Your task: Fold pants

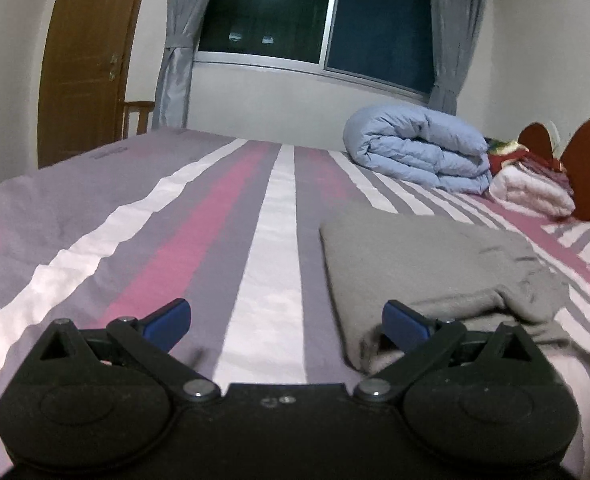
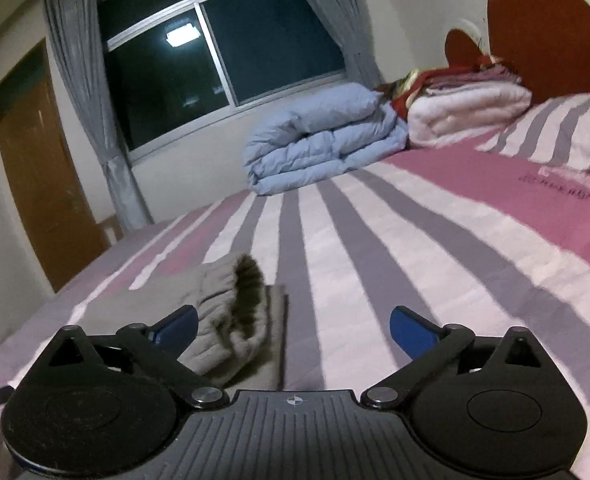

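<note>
Hovering wide: your left gripper [image 1: 286,322] and right gripper [image 2: 293,330] hold nothing; fingers spread, grey pants [image 1: 435,268] lie folded on the bed [image 1: 175,220], seemingly released.

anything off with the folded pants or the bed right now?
One thing: on the gray pants, the ribbed waistband end curls up and gapes open, dark lining showing, instead of lying flat on the fold. The rest of the stack looks flat on the striped bedsheet. Both grippers are open and empty.
</note>
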Available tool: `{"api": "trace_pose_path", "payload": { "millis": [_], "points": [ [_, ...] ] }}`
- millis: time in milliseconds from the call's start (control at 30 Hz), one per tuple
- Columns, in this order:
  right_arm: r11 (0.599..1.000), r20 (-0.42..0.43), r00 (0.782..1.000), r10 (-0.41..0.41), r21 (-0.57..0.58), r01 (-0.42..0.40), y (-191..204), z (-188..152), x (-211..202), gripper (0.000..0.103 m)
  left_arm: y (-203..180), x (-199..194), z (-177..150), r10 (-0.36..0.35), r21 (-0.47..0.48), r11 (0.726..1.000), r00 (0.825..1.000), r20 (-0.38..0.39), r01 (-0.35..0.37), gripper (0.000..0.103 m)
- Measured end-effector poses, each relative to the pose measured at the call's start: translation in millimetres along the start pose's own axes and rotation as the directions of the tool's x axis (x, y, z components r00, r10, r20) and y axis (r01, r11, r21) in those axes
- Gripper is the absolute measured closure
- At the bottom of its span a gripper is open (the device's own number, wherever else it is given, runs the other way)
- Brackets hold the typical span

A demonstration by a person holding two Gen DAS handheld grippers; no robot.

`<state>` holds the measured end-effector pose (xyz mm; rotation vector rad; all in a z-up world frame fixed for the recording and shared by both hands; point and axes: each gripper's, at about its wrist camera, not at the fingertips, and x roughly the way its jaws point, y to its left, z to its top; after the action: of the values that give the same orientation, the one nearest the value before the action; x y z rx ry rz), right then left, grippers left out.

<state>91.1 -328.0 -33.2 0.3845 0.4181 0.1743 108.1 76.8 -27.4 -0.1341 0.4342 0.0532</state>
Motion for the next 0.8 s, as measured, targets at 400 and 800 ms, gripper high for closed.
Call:
{"api": "trace_pose_path", "payload": {
  "millis": [400, 800],
  "points": [
    [1.0, -0.039, 0.999, 0.018, -0.025, -0.019, 2.9, -7.2, 10.8, 0.001, -10.3, 56.6, -14.4, 0.026, 0.04, 0.999, 0.99, -0.139, -0.021, 0.006],
    [1.0, -0.06, 0.998, 0.015, -0.004, -0.015, -2.7, -4.9, 14.5, 0.001, 19.4, 30.9, -11.4, 0.071, 0.019, 0.997, 0.983, -0.17, -0.068, 0.009]
  ]
}}
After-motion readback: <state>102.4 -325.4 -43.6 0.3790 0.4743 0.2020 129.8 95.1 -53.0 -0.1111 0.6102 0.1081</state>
